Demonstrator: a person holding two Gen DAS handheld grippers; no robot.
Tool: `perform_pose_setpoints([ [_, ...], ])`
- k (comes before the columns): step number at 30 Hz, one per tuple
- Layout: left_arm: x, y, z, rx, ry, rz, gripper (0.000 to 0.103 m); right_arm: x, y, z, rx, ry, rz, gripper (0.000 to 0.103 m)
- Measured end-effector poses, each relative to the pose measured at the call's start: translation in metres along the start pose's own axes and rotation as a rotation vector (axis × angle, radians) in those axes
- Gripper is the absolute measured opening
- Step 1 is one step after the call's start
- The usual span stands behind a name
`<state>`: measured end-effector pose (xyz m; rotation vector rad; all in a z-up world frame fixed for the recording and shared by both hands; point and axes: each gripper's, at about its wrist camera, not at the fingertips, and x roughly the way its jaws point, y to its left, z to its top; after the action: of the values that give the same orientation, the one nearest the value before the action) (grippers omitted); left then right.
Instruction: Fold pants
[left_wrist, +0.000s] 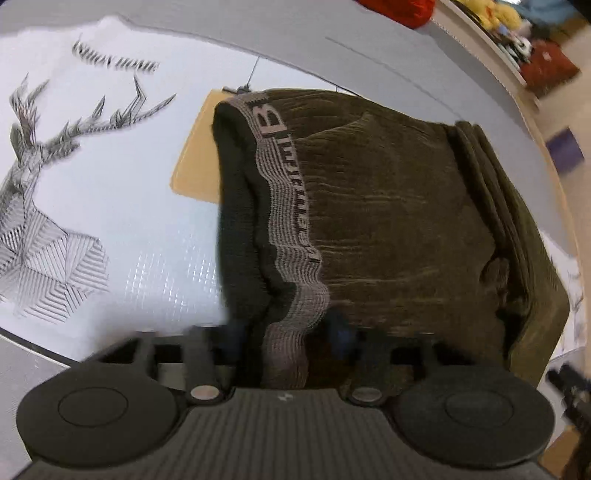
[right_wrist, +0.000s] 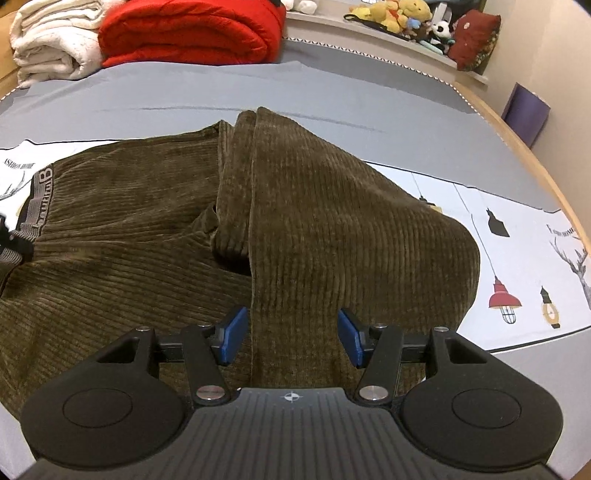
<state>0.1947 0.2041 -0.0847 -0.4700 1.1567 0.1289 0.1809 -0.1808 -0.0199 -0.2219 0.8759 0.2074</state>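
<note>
1. Right gripper hovers with jaws apart, straddling a raised fold of the brown corduroy pants, pads clear of the cloth.
2. Left gripper sits at the grey waistband; blur hides whether it's pinching.
3. Pants lie folded over on the printed sheet; grab both layers and keep the edges aligned.

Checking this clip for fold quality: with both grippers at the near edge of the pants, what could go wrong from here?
1. The left gripper straddles the grey waistband, blurred; it may catch only the elastic, leaving the corduroy beneath behind.
2. The right gripper stands open around a raised ridge of the folded leg; pinching one layer could pull the stack apart.
3. The olive corduroy pants already bunch at the centre crease; dragging may skew them on the printed mat.
</note>
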Motion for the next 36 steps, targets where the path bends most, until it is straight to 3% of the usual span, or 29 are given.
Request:
perform_pose_setpoints([
  [3, -0.013, 0.007, -0.004, 0.007, -0.039, -0.038, 0.025, 0.001, 0.008, 0.001, -0.004, 0.003, -0.007, 0.056],
  [7, -0.033, 0.023, -0.008, -0.005, -0.085, -0.073, 0.021, 0.003, 0.024, 0.002, -0.029, 0.006, -0.012, 0.056],
  [15, -0.069, 0.08, -0.019, -0.041, -0.148, 0.046, 0.021, 0.014, 0.063, 0.005, -0.125, 0.019, -0.015, 0.056],
  [19, -0.075, 0.098, -0.022, -0.054, -0.125, 0.056, 0.027, 0.021, 0.075, 0.008, -0.177, 0.015, -0.011, 0.058],
  [22, -0.088, 0.096, -0.024, -0.006, -0.198, 0.165, 0.033, 0.031, 0.082, 0.011, -0.208, 0.026, 0.001, 0.062],
  [27, -0.105, 0.094, -0.022, -0.021, -0.275, 0.105, 0.048, 0.048, 0.097, 0.015, -0.255, 0.049, 0.014, 0.069],
  [29, -0.104, 0.088, -0.022, 0.002, -0.283, 0.118, 0.059, 0.056, 0.107, 0.015, -0.294, 0.038, -0.035, 0.071],
  [31, -0.102, 0.085, -0.023, 0.027, -0.28, 0.139, 0.06, 0.062, 0.108, 0.014, -0.314, 0.021, -0.082, 0.072],
  [33, -0.1, 0.082, -0.019, 0.021, -0.273, 0.141, 0.06, 0.066, 0.105, 0.014, -0.3, 0.025, -0.093, 0.059],
  [35, -0.099, 0.078, -0.015, 0.013, -0.276, 0.132, 0.06, 0.064, 0.099, 0.015, -0.272, 0.033, -0.067, 0.032],
  [36, -0.099, 0.076, -0.017, 0.014, -0.279, 0.13, 0.06, 0.061, 0.096, 0.015, -0.267, 0.027, -0.059, 0.027],
])
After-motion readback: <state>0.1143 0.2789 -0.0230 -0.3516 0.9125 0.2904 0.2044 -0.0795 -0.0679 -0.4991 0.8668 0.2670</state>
